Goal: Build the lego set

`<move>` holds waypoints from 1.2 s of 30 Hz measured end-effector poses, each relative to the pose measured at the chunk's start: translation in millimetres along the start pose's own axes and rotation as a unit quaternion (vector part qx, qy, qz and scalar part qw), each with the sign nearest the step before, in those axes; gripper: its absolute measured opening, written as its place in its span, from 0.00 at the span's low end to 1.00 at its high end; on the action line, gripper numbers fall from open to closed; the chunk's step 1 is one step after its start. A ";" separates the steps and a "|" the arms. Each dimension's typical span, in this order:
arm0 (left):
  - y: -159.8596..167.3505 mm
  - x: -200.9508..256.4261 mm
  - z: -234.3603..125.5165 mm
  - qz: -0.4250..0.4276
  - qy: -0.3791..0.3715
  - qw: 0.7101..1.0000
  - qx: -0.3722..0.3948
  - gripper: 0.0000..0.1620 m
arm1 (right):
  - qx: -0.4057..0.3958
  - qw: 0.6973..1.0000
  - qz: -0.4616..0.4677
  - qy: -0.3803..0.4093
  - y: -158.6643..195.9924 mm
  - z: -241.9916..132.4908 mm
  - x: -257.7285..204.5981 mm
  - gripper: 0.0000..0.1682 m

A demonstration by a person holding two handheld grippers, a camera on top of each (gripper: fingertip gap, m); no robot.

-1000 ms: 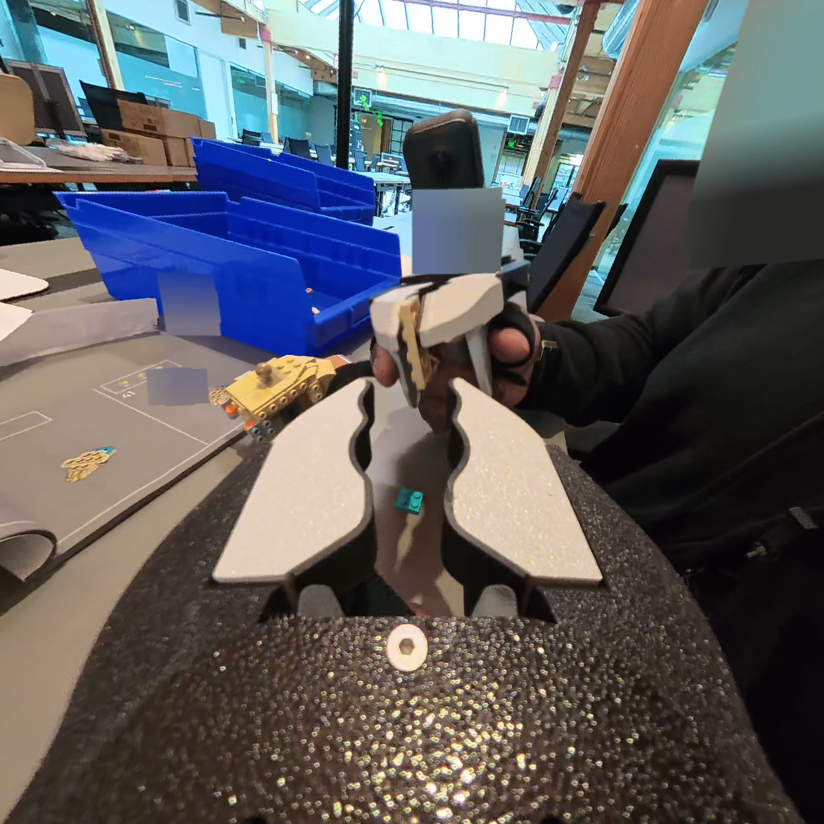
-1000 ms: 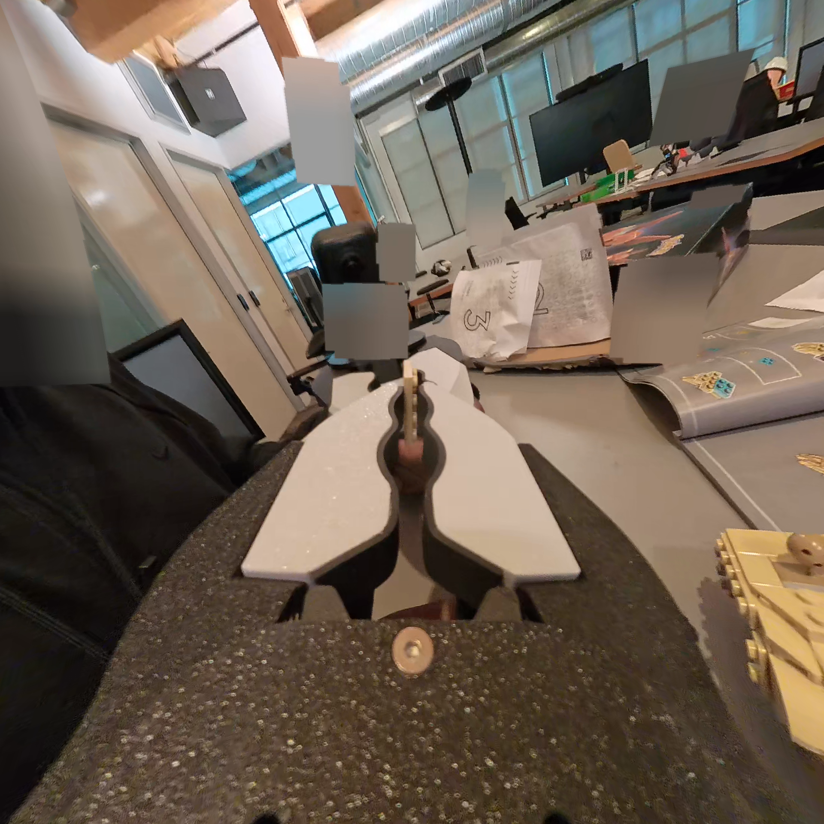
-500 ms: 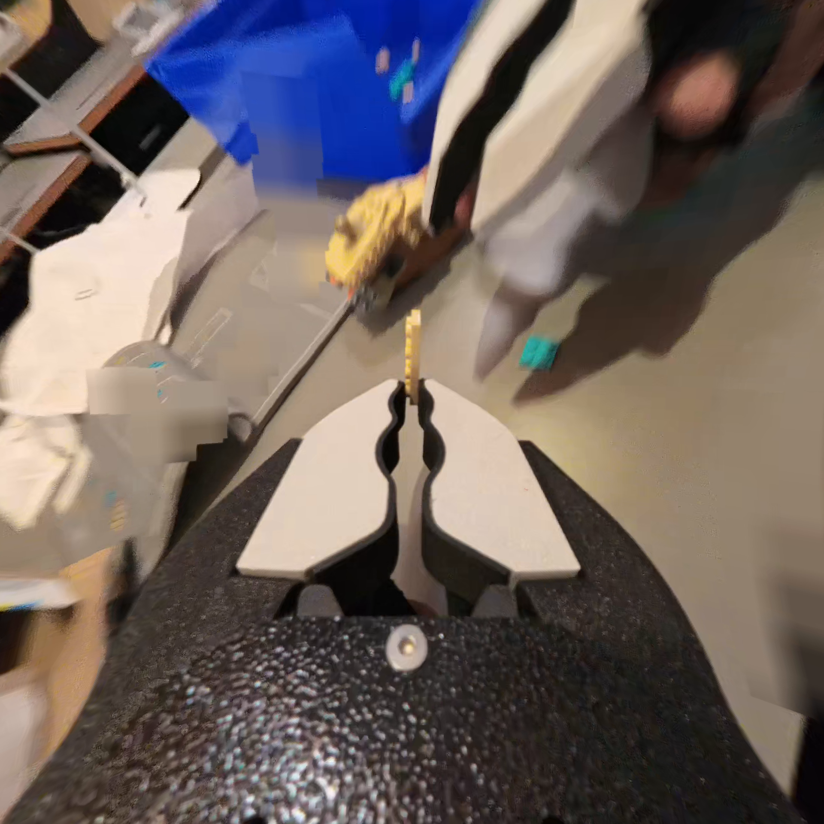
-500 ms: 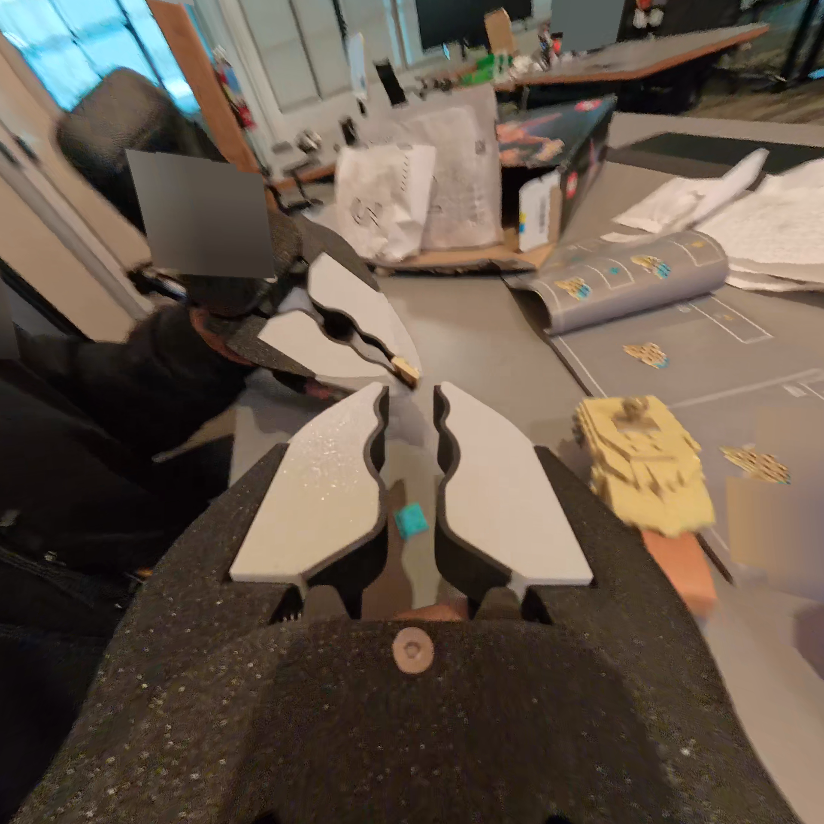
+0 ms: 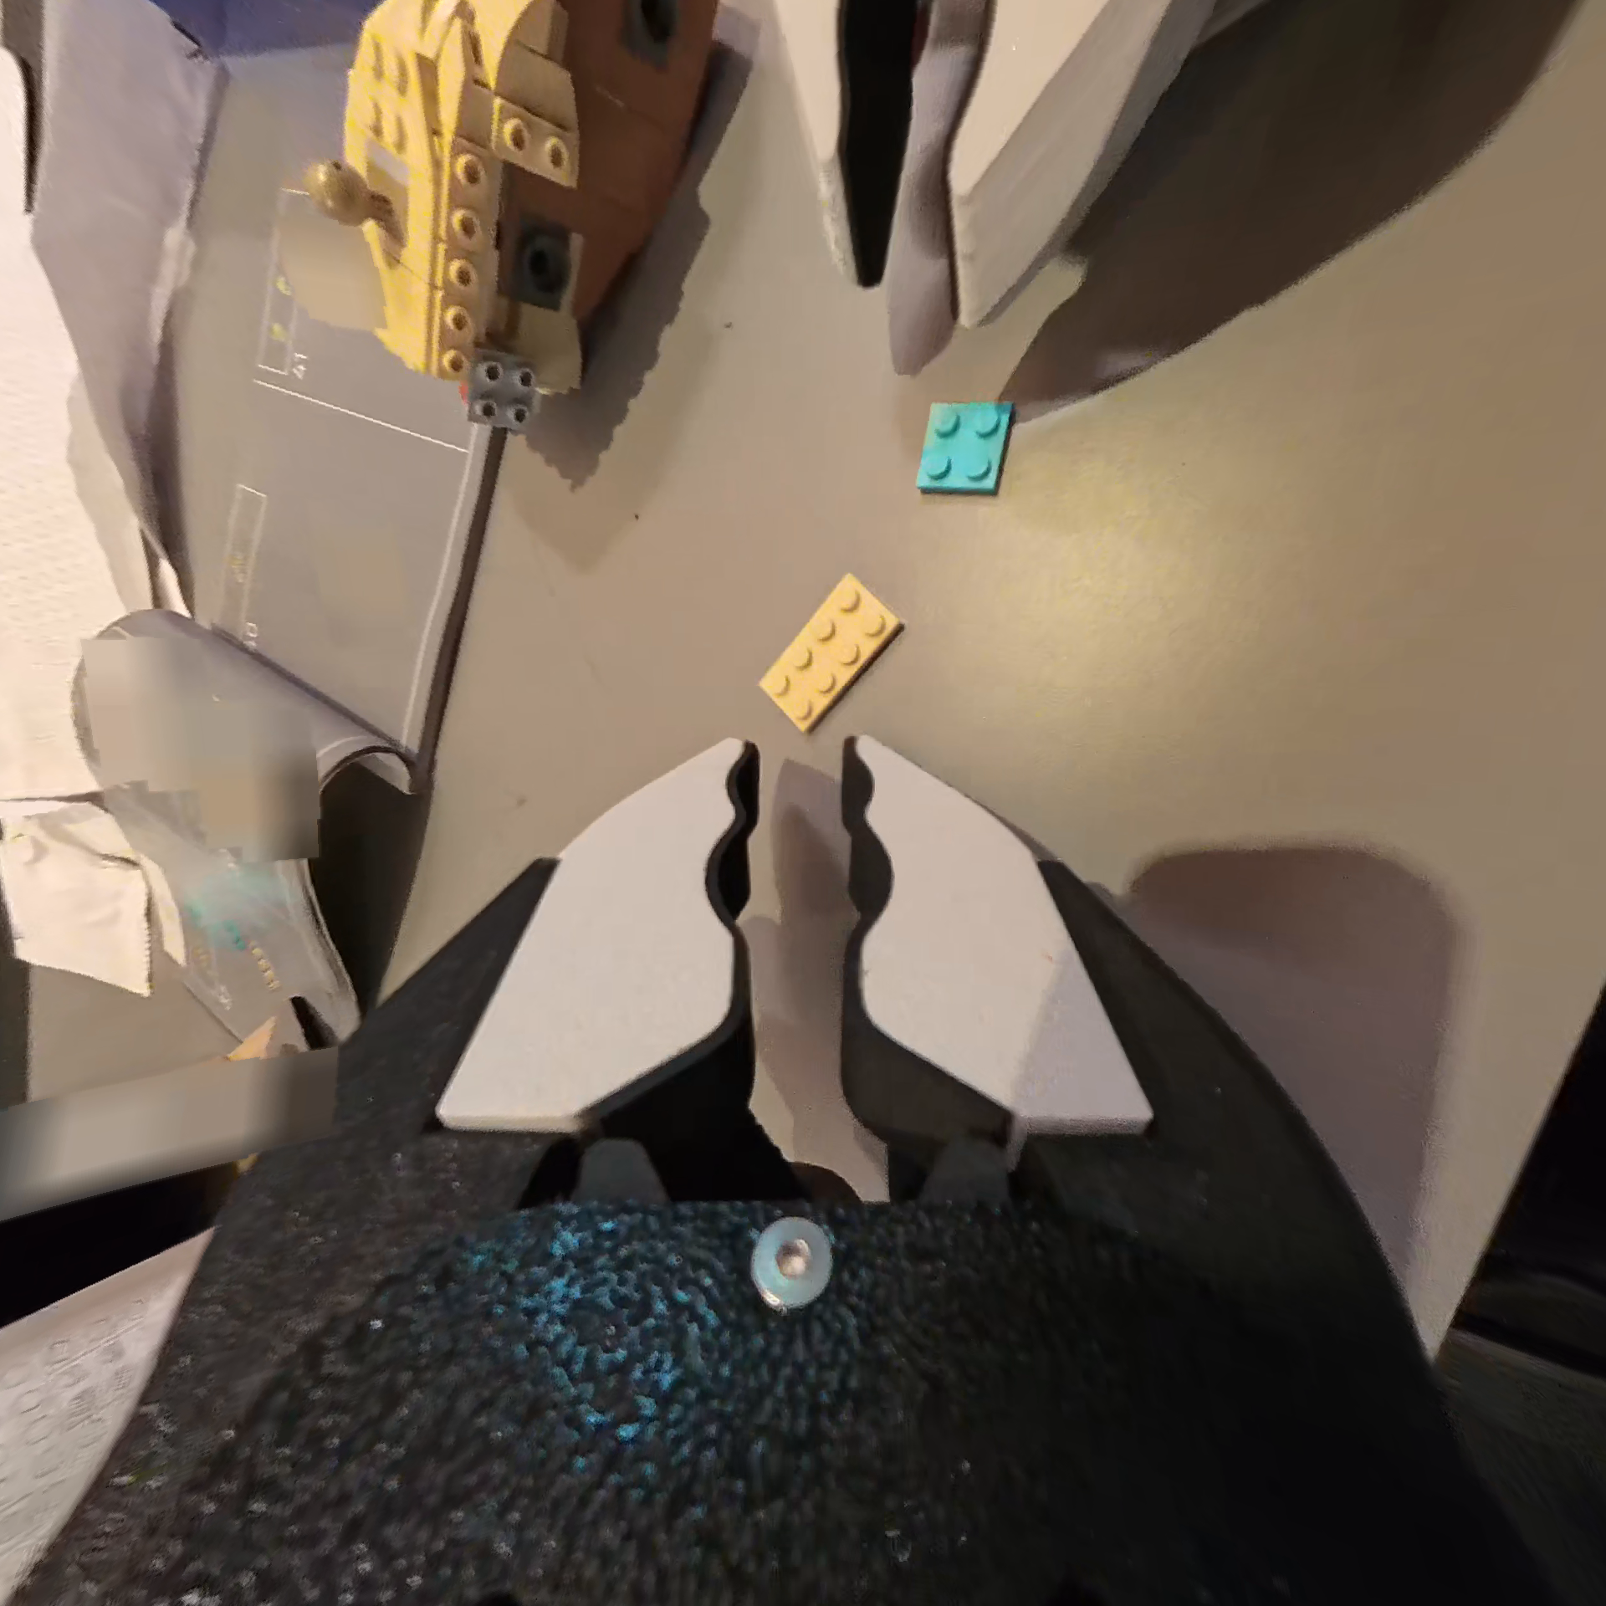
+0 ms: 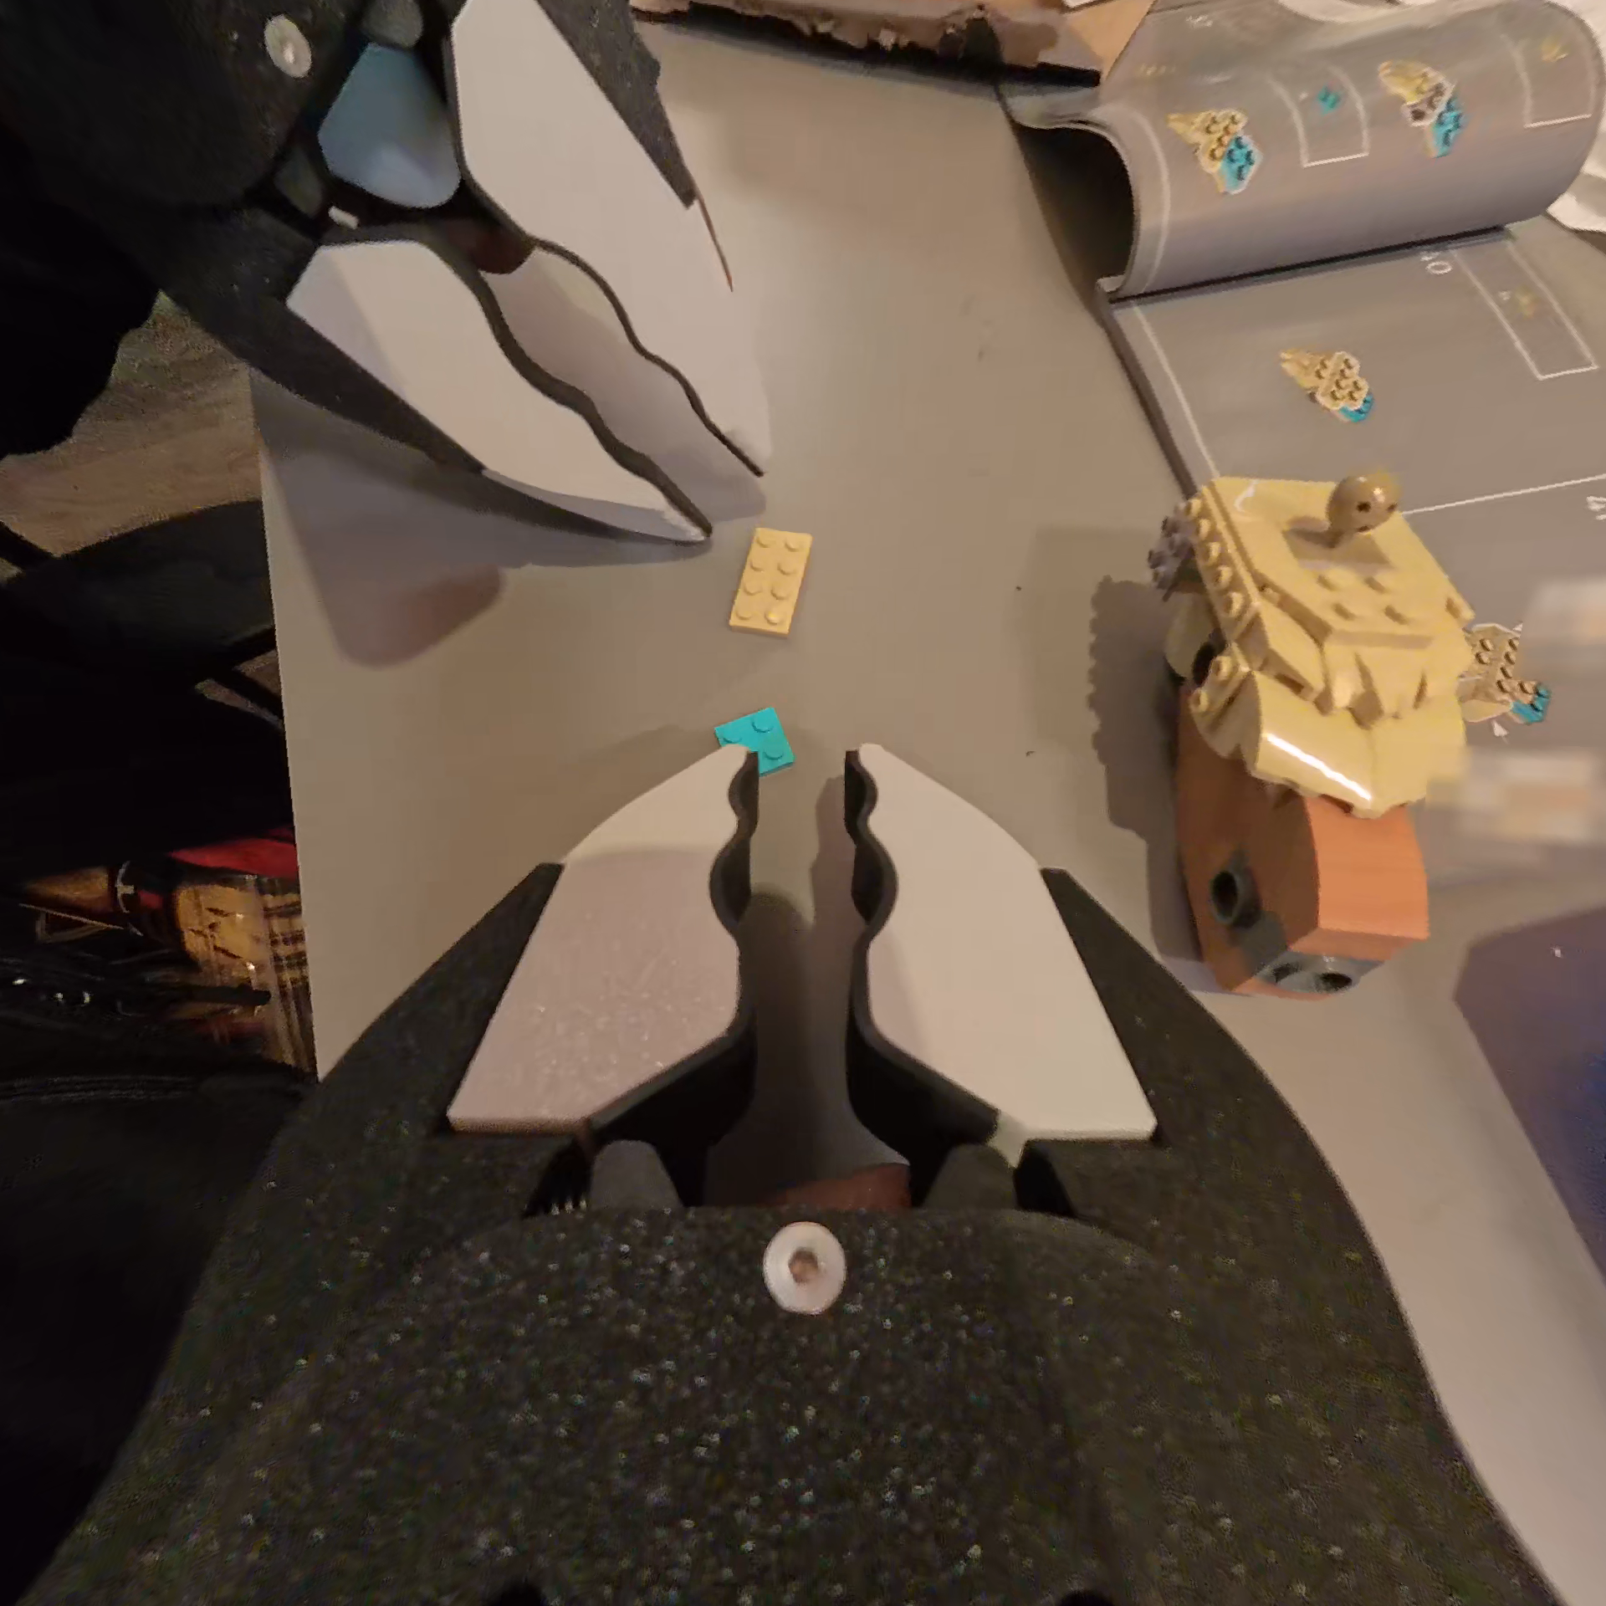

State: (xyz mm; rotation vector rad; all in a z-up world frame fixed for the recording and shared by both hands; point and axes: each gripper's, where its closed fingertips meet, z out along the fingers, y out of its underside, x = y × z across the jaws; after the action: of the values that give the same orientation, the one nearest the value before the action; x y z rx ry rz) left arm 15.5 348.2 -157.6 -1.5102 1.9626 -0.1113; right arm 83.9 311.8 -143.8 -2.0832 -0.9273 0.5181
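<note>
A tan flat plate (image 5: 831, 662) lies studs-up on the grey table, just ahead of my left gripper (image 5: 798, 749), which is open and empty. The plate also shows in the right wrist view (image 6: 772, 581). A small teal square plate (image 5: 966, 447) lies beyond it; in the right wrist view the teal plate (image 6: 758, 739) sits at the tip of my open, empty right gripper (image 6: 799, 760). The tan and brown lego model (image 5: 487, 200) stands at the upper left, and in the right wrist view the model (image 6: 1304, 695) stands to the right.
The open instruction booklet (image 6: 1356, 174) lies behind the model, its page curled up. White paper bags (image 5: 61, 521) lie at the left. The table's near edge (image 6: 287, 782) runs down the left of the right wrist view, with dark floor clutter beyond. About 8 cm separates my left fingertips from my right.
The tan plate passed from my right gripper to my left, then my left gripper opened and let it go onto the table. Both grippers tipped down toward the table.
</note>
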 end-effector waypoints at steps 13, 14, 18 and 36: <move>-12.8 -10.2 5.1 0.043 0.177 0.970 0.163 0.20 | -0.062 0.995 -0.071 -0.038 7.5 17.5 -11.6 0.12; -13.9 -7.7 5.3 0.056 0.196 0.964 0.170 0.20 | -0.065 0.994 -0.075 -0.037 8.1 18.3 -11.7 0.12; -11.2 1.0 12.9 0.080 0.243 0.954 0.153 0.13 | -0.074 0.994 -0.081 -0.028 9.0 21.2 -10.2 0.12; -26.4 21.5 8.1 -0.108 0.158 0.971 0.146 0.09 | -0.047 0.996 -0.065 -0.046 -3.6 20.0 -13.2 0.09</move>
State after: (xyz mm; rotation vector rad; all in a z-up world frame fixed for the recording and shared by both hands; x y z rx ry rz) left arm 39.2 322.8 -161.8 -1.5730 1.9046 -0.7426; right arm 61.4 313.2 -152.6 -2.0788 -1.1539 0.5147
